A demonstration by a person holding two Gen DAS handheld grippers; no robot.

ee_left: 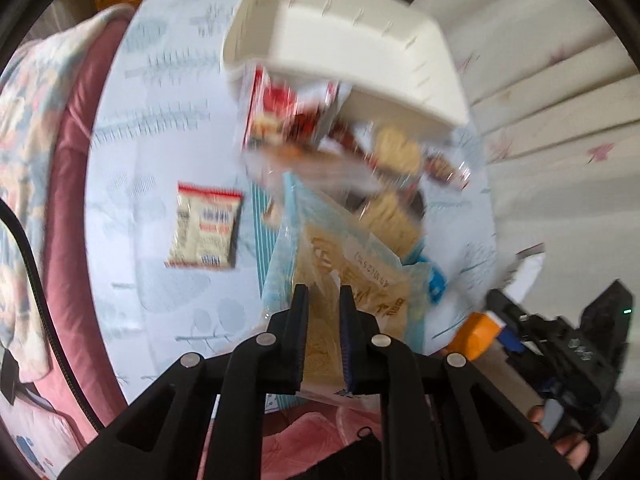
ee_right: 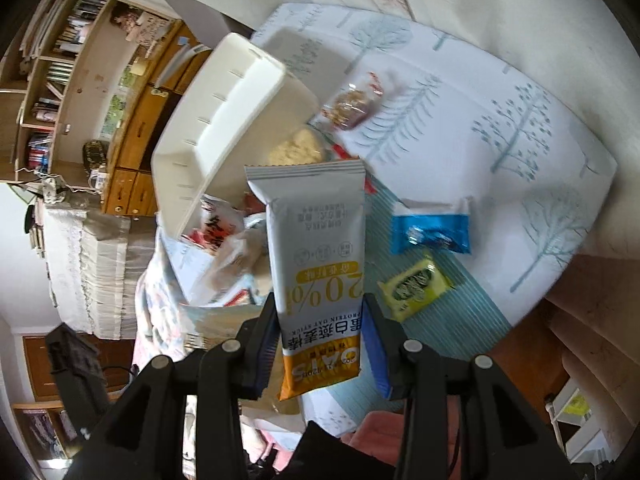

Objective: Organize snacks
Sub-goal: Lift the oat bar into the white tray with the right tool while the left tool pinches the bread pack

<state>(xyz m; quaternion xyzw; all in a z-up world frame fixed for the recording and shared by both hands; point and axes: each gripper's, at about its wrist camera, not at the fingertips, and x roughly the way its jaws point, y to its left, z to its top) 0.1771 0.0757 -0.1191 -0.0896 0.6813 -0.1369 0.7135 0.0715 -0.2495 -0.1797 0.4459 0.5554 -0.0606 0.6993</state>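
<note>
Sorting looks barely begun; the white bin (ee_right: 224,120) sits tipped at the far side of the desk (ee_right: 500,92), snacks spilled in a heap at its mouth; none seen stowed inside. Right gripper (ee_right: 320,344) clamps the oat bar (ee_right: 320,256), white-and-orange wrapper, lifted above the desk. Left gripper (ee_left: 323,312) pinches a pale blue-and-tan packet (ee_left: 352,276) at the heap's near edge. Loose: blue packet (ee_right: 430,226), yellow packet (ee_right: 414,284), red-trimmed packet (ee_left: 206,226) well left.

bookshelf (ee_right: 48,92) | wooden drawers (ee_right: 136,152) | tree-print tablecloth (ee_right: 520,128) | floral blanket (ee_left: 24,120)
</note>
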